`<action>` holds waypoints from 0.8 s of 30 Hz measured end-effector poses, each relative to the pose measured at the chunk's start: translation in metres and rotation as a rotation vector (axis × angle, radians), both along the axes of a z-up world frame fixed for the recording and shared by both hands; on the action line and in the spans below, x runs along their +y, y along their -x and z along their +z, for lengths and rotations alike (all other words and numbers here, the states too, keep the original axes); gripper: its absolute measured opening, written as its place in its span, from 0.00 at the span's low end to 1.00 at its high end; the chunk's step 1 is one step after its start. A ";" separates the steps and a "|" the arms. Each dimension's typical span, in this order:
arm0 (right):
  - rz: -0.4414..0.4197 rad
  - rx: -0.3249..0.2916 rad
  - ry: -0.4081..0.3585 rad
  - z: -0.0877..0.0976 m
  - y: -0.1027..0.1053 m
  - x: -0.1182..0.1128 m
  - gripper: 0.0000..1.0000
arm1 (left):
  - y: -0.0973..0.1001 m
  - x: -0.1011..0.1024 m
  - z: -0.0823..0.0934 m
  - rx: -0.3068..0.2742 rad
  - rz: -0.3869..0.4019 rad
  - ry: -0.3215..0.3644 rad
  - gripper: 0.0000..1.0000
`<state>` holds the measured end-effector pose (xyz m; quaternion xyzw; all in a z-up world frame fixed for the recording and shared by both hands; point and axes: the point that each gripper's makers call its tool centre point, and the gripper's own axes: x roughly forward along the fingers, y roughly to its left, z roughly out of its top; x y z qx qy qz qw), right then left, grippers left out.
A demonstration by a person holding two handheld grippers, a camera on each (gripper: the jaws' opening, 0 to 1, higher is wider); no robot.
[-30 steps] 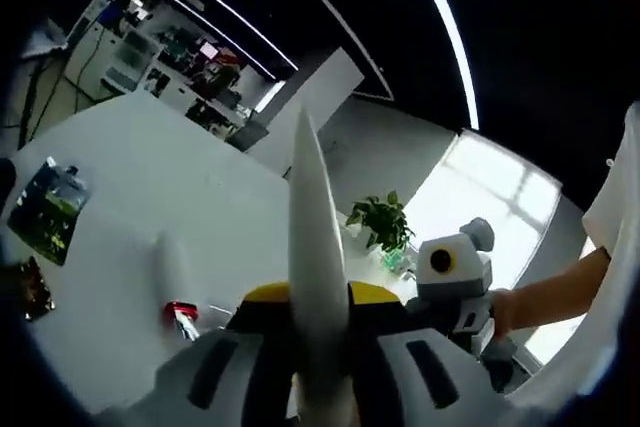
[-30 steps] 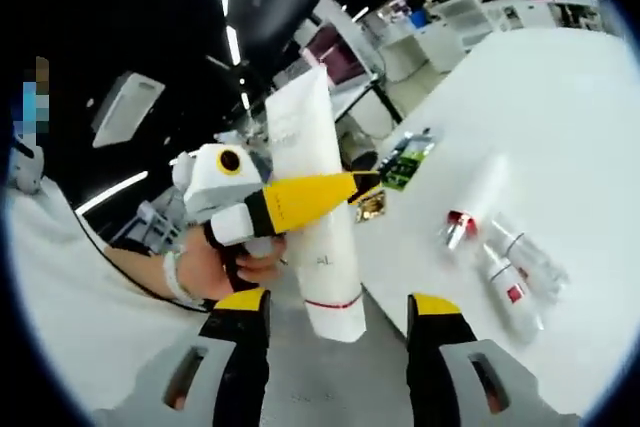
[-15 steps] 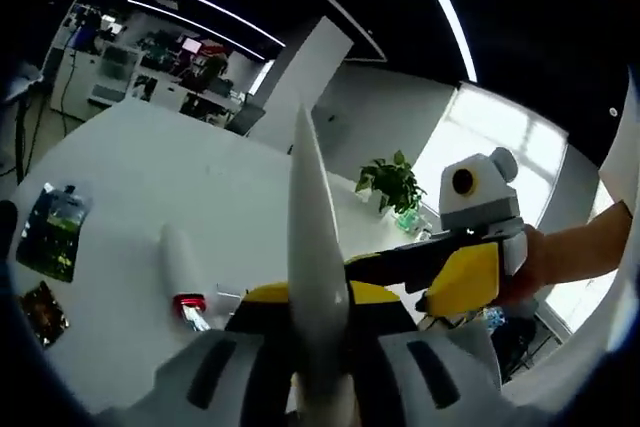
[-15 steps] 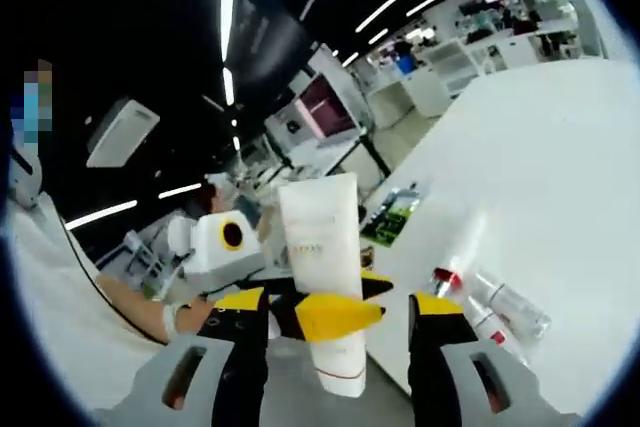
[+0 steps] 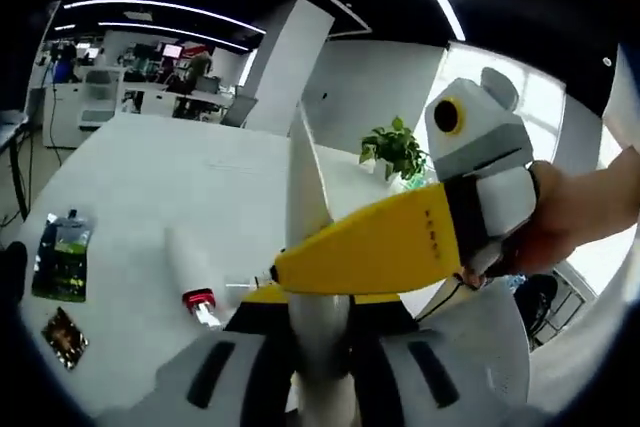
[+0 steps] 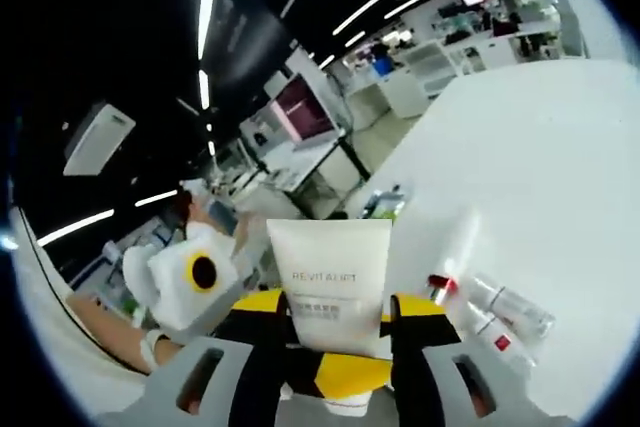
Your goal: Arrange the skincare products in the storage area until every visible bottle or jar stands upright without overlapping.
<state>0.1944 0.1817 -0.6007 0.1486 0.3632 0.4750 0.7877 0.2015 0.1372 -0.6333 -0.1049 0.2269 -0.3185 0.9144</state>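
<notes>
White tube [image 6: 338,287]: held in the air above the white table [image 6: 560,167], long axis running up and away from both cameras. In the right gripper view its broad flat face shows, crimped end uppermost, faint lettering across the upper part; the cap end sinks behind the jaws and cannot be made out. In the left gripper view the same tube [image 5: 305,247] shows edge-on as a thin white blade, crimped end up.

Left gripper [image 5: 318,387]: jaws pressed onto the tube's lower part, one on each side, pinching it. In the right gripper view the left gripper [image 6: 330,372] enters from the left, its yellow jaw crossing below the tube's face, a hand [image 6: 150,347] partly seen behind it.

Right gripper [image 6: 335,347]: jaws stand either side of the tube, just beside its edges; whether they press on it cannot be told. In the left gripper view the right gripper [image 5: 290,272] enters from the right, its yellow jaw lying across the tube, held by a hand [image 5: 560,222].

Lying on the table to the left: white bottle with red band [image 5: 195,272], on its side. Beside it, clear bottles [image 6: 505,312], also lying down. Farther left: a green sachet [image 5: 62,257] and a small dark packet [image 5: 63,325], flat.

Far side: potted plant [image 5: 397,147], blurred office furniture.
</notes>
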 end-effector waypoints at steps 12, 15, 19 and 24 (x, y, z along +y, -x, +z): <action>0.031 -0.082 0.133 -0.009 -0.001 -0.006 0.32 | -0.002 -0.005 -0.008 -0.015 -0.002 -0.079 0.16; 0.034 -0.082 0.130 -0.009 -0.002 -0.007 0.31 | -0.003 -0.002 -0.008 -0.028 0.006 -0.100 0.17; 0.032 -0.100 0.131 -0.009 -0.007 -0.009 0.31 | -0.003 0.000 -0.008 -0.027 0.016 -0.098 0.17; 0.009 -0.112 0.108 -0.002 -0.018 -0.015 0.31 | -0.008 0.005 -0.001 -0.008 0.038 -0.057 0.17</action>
